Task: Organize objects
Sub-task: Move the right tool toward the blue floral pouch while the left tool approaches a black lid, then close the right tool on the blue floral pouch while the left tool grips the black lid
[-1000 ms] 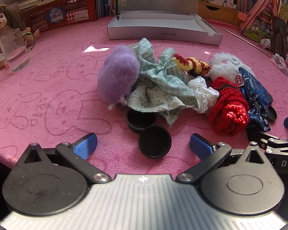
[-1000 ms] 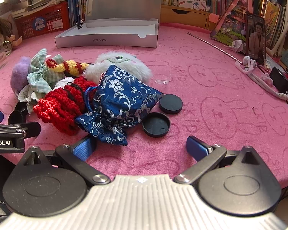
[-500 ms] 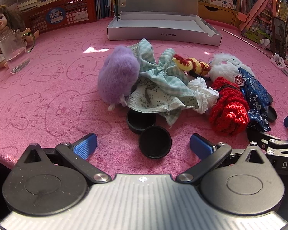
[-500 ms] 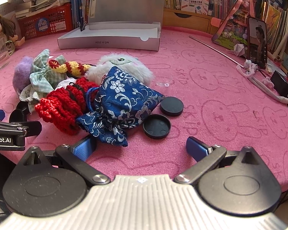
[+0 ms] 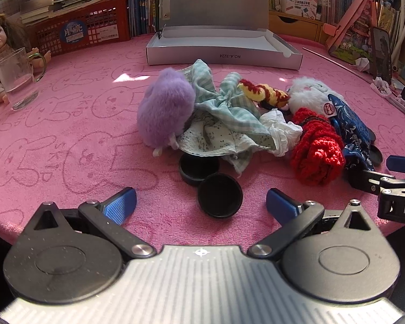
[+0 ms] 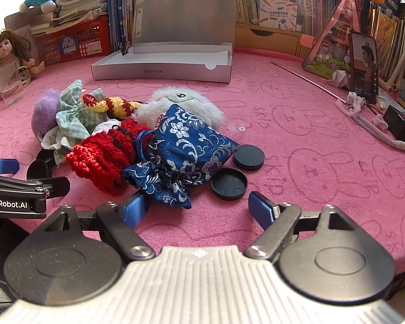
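The right gripper (image 6: 198, 206) is closing its jaws. A moment ago they stood wider apart. Nothing is pinched yet. The tied end of the blue bag (image 6: 179, 155) lies just in front of the gap, close to the left finger (image 6: 133, 210). So it looks like the bag is the thing it wants to take first.

The left gripper (image 5: 201, 202) has not changed. Its jaws stand wide apart and hold nothing. A black cap (image 5: 220, 199) sits on the pink cloth (image 5: 54, 135) between its two fingers, and a second black cap (image 5: 198, 168) touches that one from behind.

The blue bag is my landmark. The red knit thing (image 6: 105, 159) leans on its left side. The white fluffy toy (image 6: 175, 102) sits right behind it. The yellow and red knit cord (image 6: 109, 105), the checked cloth (image 6: 77, 116) and the purple fluffy ball (image 6: 43, 110) lie farther left. Two more black caps (image 6: 229, 183) lie just to the right of the bag.

The open grey box (image 6: 162, 66) waits far behind the bag, with nothing in it that I can see. I think the toys should go in there. None has gone in yet, so the tidy-up is just starting.
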`<state>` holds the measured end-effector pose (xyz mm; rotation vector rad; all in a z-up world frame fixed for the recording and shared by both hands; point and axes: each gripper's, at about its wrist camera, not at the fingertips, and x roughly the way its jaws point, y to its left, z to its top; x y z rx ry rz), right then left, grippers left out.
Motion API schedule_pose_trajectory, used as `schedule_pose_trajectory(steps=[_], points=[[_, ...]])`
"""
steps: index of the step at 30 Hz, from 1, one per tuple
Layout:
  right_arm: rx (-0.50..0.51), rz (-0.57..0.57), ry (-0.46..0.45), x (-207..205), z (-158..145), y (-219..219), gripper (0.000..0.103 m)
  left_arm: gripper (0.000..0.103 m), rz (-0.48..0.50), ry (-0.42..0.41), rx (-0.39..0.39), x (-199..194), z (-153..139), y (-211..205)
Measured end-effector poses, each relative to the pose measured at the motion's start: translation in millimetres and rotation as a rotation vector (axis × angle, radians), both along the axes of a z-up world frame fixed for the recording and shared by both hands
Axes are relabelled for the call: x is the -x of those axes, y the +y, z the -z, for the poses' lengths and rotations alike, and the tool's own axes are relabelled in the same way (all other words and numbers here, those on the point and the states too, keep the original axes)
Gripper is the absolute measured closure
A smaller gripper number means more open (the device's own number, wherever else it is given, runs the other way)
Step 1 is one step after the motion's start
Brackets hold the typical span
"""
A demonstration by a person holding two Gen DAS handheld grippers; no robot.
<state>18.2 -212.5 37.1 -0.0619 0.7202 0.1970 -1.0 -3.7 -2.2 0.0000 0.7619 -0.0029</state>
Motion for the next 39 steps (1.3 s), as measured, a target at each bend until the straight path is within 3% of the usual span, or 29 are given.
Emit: schedule_pose_trajectory(steps=[7, 15, 20, 31, 33, 36, 39], points=[[-0.024, -0.014, -0.036, 4.2, -9.3, -4.4, 0.022, 0.011, 0.006, -0.011, 0.001, 5.7, -3.6, 1.9], [-0.032, -0.014, -0.05, 7.2, -13.6, -8.3, 0.025, 0.04, 0.048, -0.037, 0.002, 17.0, -7.7, -2.4], [-0.047, -0.021, -0.056, 7.7, -14.9, -6.6, 0.028, 0.051, 0.067, -0.044, 0.015, 18.2, -9.2, -5.5], [-0.02, -0.077, -0.094, -9.4, -12.3, 10.3, 0.026, 0.052, 0.095, -0.064, 0.025, 16.5, -5.9, -8.7], [-0.007, -0.098, -0.101, -13.9, -12.1, 12.0, 0.022, 0.051, 0.1, -0.066, 0.018, 15.9, -5.6, -9.6], [0.014, -0.082, -0.136, -21.4, -11.8, 9.0, 0.005, 0.051, 0.106, -0.068, 0.013, 15.5, -5.2, -10.7], [0.021, -0.103, -0.138, -31.9, -11.8, 3.0, 0.002, 0.051, 0.111, -0.07, 0.012, 15.3, -4.9, -10.9]])
